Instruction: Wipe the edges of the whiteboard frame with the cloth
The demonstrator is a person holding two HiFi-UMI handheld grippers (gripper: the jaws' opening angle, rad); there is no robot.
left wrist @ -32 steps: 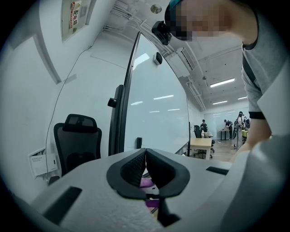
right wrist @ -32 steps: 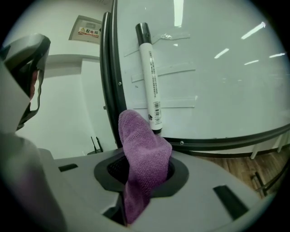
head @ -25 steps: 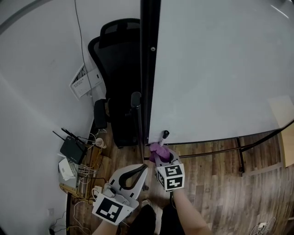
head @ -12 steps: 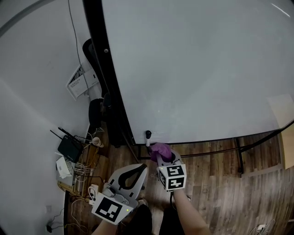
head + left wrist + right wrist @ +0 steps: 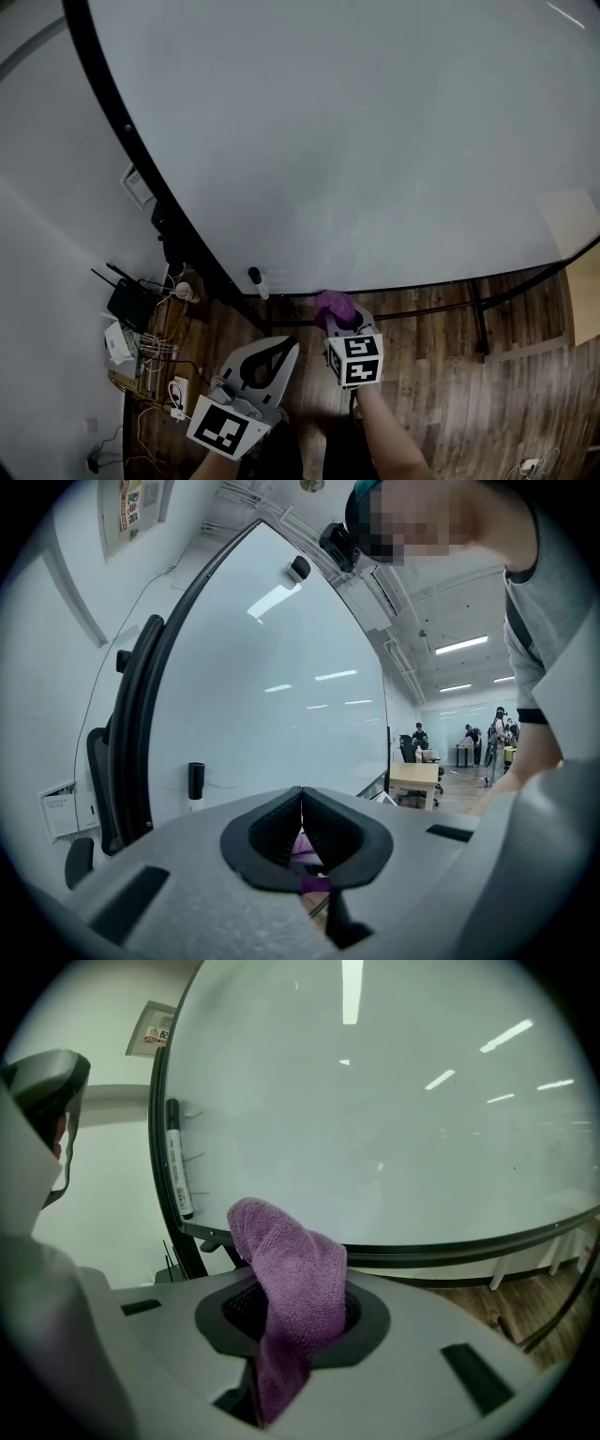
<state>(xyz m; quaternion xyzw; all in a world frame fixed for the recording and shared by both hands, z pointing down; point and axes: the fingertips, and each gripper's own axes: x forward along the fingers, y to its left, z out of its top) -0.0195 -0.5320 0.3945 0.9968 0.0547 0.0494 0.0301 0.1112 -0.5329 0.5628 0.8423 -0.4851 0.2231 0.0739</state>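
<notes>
Whiteboard (image 5: 375,141) with the cloth at its frame's (image 5: 125,122) bottom edge, lower centre of the head view.
Only the right gripper view shows the right gripper (image 5: 295,1312) clamped on the purple cloth (image 5: 291,1269). The left gripper (image 5: 302,829) is closed and empty. Since earlier, the cloth has moved right, away from the marker (image 5: 253,277).

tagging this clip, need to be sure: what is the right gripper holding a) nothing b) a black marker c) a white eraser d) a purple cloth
d: the right gripper has its jaws closed on the purple cloth, which sticks up from between them in front of the whiteboard's lower corner.
</notes>
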